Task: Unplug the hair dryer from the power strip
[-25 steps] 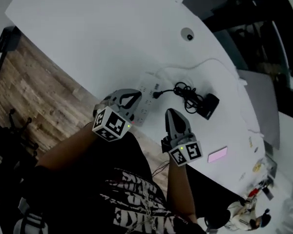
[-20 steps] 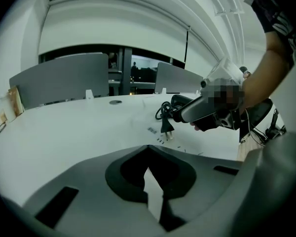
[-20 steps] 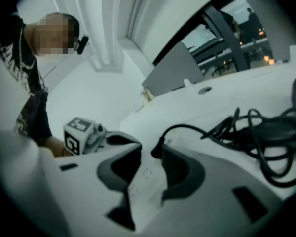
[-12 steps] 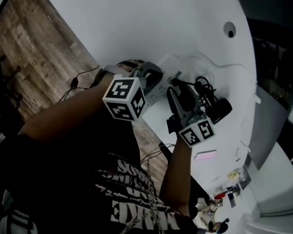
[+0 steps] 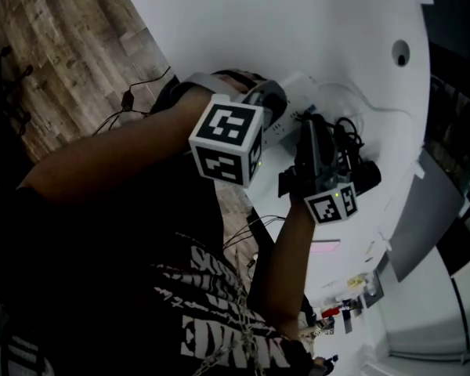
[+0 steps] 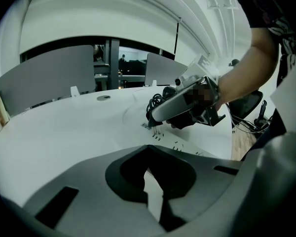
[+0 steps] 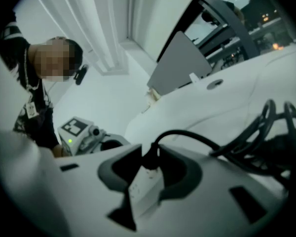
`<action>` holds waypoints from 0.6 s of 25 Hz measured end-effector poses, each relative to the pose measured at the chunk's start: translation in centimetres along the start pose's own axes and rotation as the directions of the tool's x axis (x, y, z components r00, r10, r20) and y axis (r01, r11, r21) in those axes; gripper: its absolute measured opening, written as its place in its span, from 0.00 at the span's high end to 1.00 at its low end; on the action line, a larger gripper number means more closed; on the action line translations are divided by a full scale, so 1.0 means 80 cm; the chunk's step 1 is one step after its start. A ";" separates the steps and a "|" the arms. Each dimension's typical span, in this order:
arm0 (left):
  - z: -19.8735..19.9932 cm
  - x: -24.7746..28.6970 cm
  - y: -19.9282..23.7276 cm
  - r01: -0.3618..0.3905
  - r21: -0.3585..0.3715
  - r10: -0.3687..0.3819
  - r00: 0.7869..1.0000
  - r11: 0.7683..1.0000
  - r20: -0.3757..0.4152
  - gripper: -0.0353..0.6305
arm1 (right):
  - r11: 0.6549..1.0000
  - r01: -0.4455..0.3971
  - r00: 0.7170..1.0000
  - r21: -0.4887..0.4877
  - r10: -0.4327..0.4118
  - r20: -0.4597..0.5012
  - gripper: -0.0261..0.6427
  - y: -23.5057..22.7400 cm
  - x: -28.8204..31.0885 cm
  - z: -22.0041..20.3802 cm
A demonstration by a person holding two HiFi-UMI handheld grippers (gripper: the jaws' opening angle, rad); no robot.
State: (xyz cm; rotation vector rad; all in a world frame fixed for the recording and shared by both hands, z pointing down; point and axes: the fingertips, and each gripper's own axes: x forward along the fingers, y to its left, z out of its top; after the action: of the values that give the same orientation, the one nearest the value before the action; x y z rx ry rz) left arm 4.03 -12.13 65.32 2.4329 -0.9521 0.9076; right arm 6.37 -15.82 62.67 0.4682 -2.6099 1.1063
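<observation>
On the white table (image 5: 298,22) lies a white power strip (image 5: 299,91), also in the left gripper view (image 6: 190,144) and the right gripper view (image 7: 144,191). A black plug (image 7: 151,161) stands on it, and its cord (image 7: 271,132) runs to a coil beside the black hair dryer (image 5: 370,175). My right gripper (image 5: 312,128) (image 7: 150,154) (image 6: 153,123) is closing around the plug, with the finger edges against its sides. Whether the prongs are seated I cannot tell. My left gripper (image 5: 276,104) (image 6: 155,201) rests shut on the strip's near end, a sliver of white showing between its tips.
A round grommet hole (image 5: 400,53) lies further back on the table. A pink object (image 5: 326,247) sits near the table's edge by my right arm. Wooden floor (image 5: 55,45) with loose cables (image 5: 133,96) lies left of the table. Grey partitions (image 6: 44,73) stand behind.
Both grippers have come down from near the table's edge onto the power strip. The right one now sits over the plug. The head view has swung and closed in.
</observation>
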 end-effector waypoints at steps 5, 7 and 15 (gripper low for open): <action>0.005 0.003 0.003 -0.028 -0.012 0.029 0.999 1.000 0.013 0.92 | 0.980 0.020 0.999 -0.197 -0.025 -0.023 0.77 0.006 0.000 -0.001; 0.004 0.003 0.003 -0.037 -0.019 0.038 0.999 0.999 0.015 0.92 | 0.947 0.033 0.997 -0.318 -0.052 -0.051 0.76 0.010 0.001 -0.005; 0.002 0.002 0.002 -0.041 0.001 0.041 0.999 0.999 0.008 0.92 | 0.627 0.040 0.950 -0.778 -0.264 -0.164 0.76 0.012 0.013 -0.037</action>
State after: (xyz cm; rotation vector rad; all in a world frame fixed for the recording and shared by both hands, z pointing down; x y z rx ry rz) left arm 4.10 -12.39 65.30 2.4279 -1.0074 0.9134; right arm 5.41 -13.20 64.41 0.2954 -2.4298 -0.0807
